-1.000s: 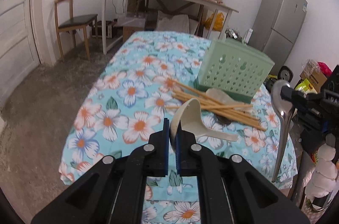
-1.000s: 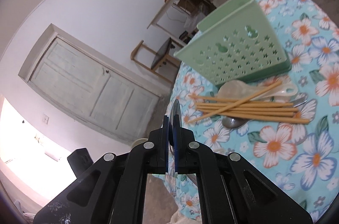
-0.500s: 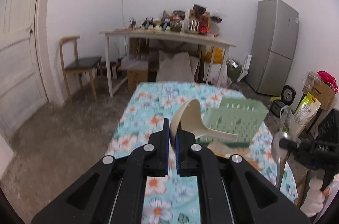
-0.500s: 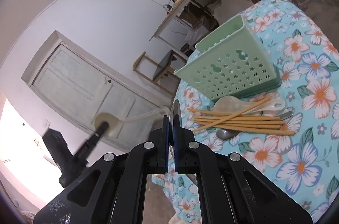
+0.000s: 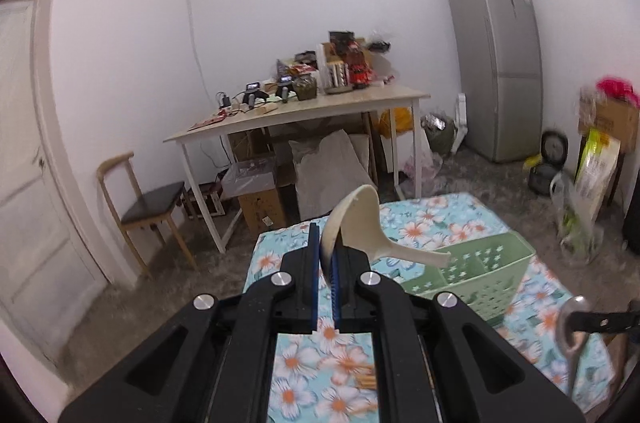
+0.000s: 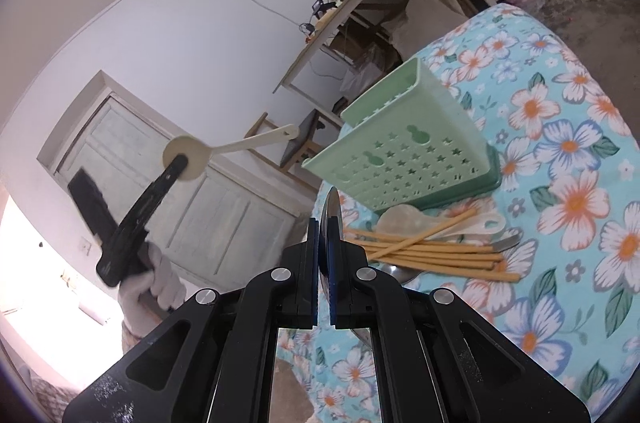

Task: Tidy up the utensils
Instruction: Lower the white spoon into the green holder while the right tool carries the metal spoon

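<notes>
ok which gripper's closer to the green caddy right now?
Right, probably. The right gripper, shut on a metal spoon, sits just short of the green caddy; the left gripper, holding the cream spoon, is raised off to its side.

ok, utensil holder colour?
Pale mint green utensil holder, star cutouts; right wrist view shows it best.

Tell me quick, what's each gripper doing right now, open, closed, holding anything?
Left gripper: closed on the bowl of a cream plastic spoon, held in the air.
Right gripper: closed on a metal spoon.
</notes>
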### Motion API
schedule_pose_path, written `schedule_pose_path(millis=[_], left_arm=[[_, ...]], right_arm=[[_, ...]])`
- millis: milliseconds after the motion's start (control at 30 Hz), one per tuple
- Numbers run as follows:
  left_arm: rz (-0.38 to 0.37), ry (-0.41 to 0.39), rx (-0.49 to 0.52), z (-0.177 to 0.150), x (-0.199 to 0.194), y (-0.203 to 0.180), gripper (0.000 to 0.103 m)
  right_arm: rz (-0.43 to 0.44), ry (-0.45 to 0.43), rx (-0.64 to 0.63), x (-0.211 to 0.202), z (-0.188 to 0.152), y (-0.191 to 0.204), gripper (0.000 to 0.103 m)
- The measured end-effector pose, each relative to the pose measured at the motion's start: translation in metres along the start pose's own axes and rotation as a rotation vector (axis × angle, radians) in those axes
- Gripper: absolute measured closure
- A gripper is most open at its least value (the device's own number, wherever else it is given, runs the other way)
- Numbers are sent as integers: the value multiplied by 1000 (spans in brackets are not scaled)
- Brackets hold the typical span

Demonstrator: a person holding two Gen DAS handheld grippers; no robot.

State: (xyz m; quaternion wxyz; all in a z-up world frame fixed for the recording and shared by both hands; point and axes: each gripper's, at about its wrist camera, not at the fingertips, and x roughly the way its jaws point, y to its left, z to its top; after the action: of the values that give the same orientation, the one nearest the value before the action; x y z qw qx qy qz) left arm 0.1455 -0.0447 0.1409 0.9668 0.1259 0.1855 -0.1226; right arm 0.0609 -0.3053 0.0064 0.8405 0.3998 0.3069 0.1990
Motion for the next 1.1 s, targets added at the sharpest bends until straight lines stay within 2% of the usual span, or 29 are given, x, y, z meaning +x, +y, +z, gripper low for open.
schedule_pose_path(millis=[367, 500, 667, 933, 1033, 1100], left_arm=[[46, 115, 340, 4, 70, -44, 99], [4, 224, 415, -2, 101, -60, 99], [-67, 300, 392, -6, 122, -68, 97], [-211, 381, 232, -15, 140, -65, 94], [-260, 391, 170, -16, 144, -61, 88], [-305, 402, 118, -18, 146, -57, 81]], right_arm=[[-29, 7, 8, 14, 10, -13, 101], [-25, -14, -36, 11, 17, -3, 101], [35, -75, -107, -3, 40, 14, 101], [212, -142, -215, -1, 110, 33, 101], [292, -144, -237, 15, 138, 33, 101], [309, -142, -247, 26, 151, 32, 101]])
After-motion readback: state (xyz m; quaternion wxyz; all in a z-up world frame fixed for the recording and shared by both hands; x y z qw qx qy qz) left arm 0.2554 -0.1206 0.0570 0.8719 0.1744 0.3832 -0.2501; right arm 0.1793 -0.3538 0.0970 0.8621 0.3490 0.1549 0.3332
